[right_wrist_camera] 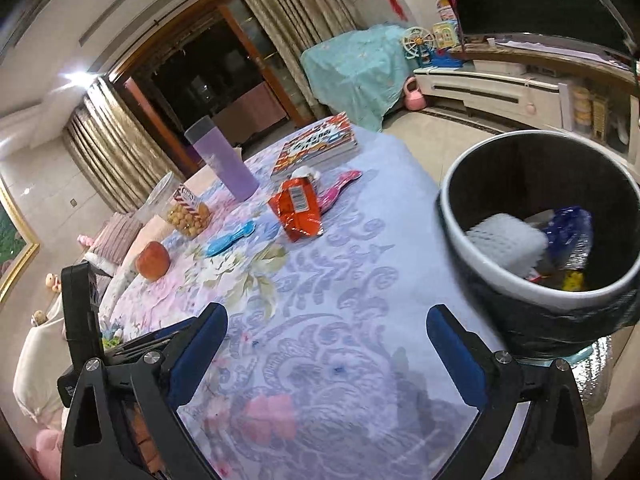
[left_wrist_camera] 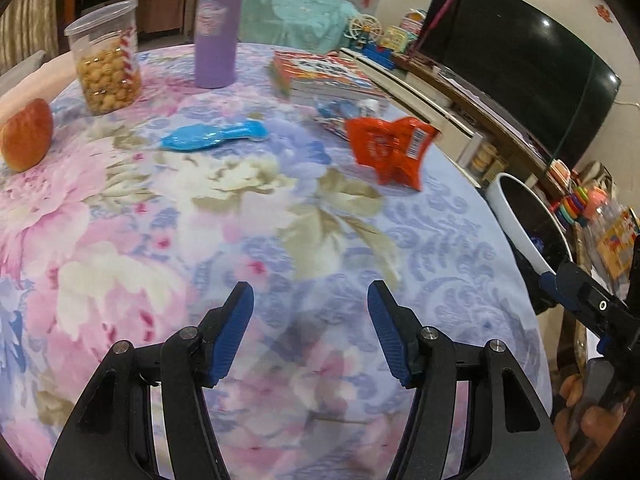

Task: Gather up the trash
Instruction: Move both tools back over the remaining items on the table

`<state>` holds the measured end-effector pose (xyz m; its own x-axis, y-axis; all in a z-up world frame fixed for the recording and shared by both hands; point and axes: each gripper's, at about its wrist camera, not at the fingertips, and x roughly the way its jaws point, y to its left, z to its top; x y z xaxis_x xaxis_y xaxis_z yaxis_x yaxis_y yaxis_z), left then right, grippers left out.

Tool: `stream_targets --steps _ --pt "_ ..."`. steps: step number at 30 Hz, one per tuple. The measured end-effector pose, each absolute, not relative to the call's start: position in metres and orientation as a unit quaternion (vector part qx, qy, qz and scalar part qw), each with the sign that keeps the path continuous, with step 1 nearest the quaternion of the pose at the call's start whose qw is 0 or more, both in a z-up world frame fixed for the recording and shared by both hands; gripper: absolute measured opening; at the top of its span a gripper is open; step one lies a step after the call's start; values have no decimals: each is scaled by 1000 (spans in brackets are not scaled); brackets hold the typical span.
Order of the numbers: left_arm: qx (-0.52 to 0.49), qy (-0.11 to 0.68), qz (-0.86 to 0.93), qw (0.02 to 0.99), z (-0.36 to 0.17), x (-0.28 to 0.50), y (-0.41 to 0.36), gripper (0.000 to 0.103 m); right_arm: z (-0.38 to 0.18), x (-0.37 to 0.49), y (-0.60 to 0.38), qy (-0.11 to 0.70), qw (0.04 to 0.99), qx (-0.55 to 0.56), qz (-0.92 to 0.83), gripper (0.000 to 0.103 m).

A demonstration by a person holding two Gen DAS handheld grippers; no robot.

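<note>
A crumpled orange-red snack wrapper (left_wrist_camera: 390,148) (right_wrist_camera: 298,210) lies on the flowered tablecloth (left_wrist_camera: 240,216), towards the far right of the table. Behind it lie a blue packet (left_wrist_camera: 340,110) and a pink wrapper (right_wrist_camera: 336,190). Off the table's right edge stands a round bin (left_wrist_camera: 520,220) (right_wrist_camera: 456,236) lined with a black bag; inside are a white foam piece (right_wrist_camera: 508,240) and a blue wrapper (right_wrist_camera: 572,236). My left gripper (left_wrist_camera: 311,296) hovers open over the near tablecloth, empty. My right gripper (right_wrist_camera: 327,316) is wide open and empty, just left of the bin.
Further back stand a purple bottle (left_wrist_camera: 216,28), a jar of round snacks (left_wrist_camera: 106,60) and a book stack (left_wrist_camera: 324,74). A blue plastic scoop (left_wrist_camera: 216,136) and an apple (left_wrist_camera: 28,136) lie to the left. A television (left_wrist_camera: 520,64) and a low cabinet fill the right side.
</note>
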<state>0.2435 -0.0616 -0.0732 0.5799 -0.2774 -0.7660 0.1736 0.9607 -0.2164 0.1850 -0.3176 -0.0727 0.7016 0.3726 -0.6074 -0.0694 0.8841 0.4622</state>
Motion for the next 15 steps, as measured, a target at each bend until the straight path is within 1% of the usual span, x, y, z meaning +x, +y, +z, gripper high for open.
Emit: stream_targets --steps 15 --pt "-43 436 -92 894 -80 282 -9 67 -90 236 -279 382 895 197 117 101"
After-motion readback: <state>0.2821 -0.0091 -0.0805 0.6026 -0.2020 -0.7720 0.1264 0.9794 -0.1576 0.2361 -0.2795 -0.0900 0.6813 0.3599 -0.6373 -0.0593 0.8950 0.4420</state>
